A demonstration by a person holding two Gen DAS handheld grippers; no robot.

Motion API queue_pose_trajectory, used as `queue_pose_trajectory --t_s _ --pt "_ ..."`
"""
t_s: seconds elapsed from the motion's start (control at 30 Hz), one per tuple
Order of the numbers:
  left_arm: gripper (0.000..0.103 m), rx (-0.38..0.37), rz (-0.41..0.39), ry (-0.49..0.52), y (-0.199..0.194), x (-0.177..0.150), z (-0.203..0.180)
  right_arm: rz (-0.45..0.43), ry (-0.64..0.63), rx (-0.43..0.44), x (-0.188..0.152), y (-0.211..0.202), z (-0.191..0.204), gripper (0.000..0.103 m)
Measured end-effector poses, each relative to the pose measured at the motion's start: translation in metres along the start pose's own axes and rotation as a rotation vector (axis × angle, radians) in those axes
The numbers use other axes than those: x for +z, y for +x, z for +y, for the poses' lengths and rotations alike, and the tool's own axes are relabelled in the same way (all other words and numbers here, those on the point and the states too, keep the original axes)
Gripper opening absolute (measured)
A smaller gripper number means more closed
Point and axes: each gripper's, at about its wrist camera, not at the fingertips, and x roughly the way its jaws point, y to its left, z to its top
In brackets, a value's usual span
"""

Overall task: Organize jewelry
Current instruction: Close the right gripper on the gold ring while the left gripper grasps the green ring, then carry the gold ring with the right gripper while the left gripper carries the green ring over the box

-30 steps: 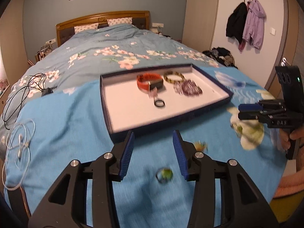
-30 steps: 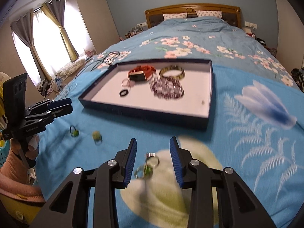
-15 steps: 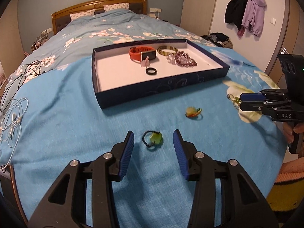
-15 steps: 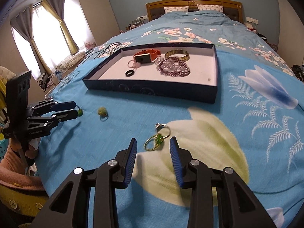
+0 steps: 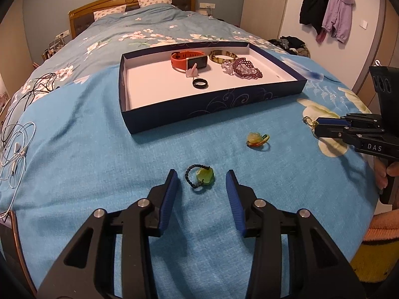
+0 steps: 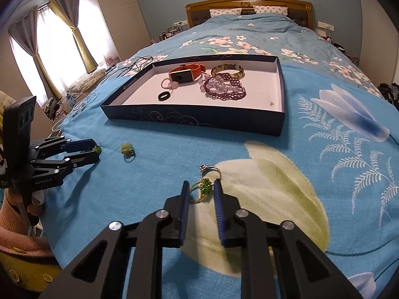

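Both jaws have just been closing: right gripper (image 6: 200,194) nearly pinching the green ring (image 6: 203,190), left gripper (image 5: 201,183) still wide around its ring (image 5: 200,178).

A blue bedspread (image 6: 286,199) printed with pale flowers fills the view. At the bottom, the right gripper (image 6: 201,191) points down at it; its jaws have just been closing, and a gold ring with a green bead cluster (image 6: 203,189) lies between the blue pads, gripped or not, I cannot tell. A silver ring (image 6: 210,169) lies just beyond. Farther back a shallow dark blue tray (image 6: 194,118) holds an orange smartwatch (image 6: 185,73), a bangle (image 6: 227,69), purple beaded bracelets (image 6: 223,88) and a black ring (image 6: 164,95). At left, the left gripper (image 6: 96,150) reaches in near a small yellow-green ring (image 6: 127,148).
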Motion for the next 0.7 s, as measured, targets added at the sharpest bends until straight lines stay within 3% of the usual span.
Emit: queue_pose_trajectory --t_s 0.13,0.4,0.7 --pt "0.021 -0.002 0.006 0.0 0.0 0.001 -0.001 -0.002 0.003 -0.002 -0.001 0.0 -0.002 0.007" --pt "0.012 -0.003 -0.004 0.004 -0.002 0.001 -0.005 -0.011 0.002 0.003 -0.002 -0.003 -0.002 0.005" --pt "0.012 -0.014 -0.023 -0.001 -0.005 0.001 -0.005 -0.049 0.004 0.021 0.0 -0.014 -0.002 0.005"
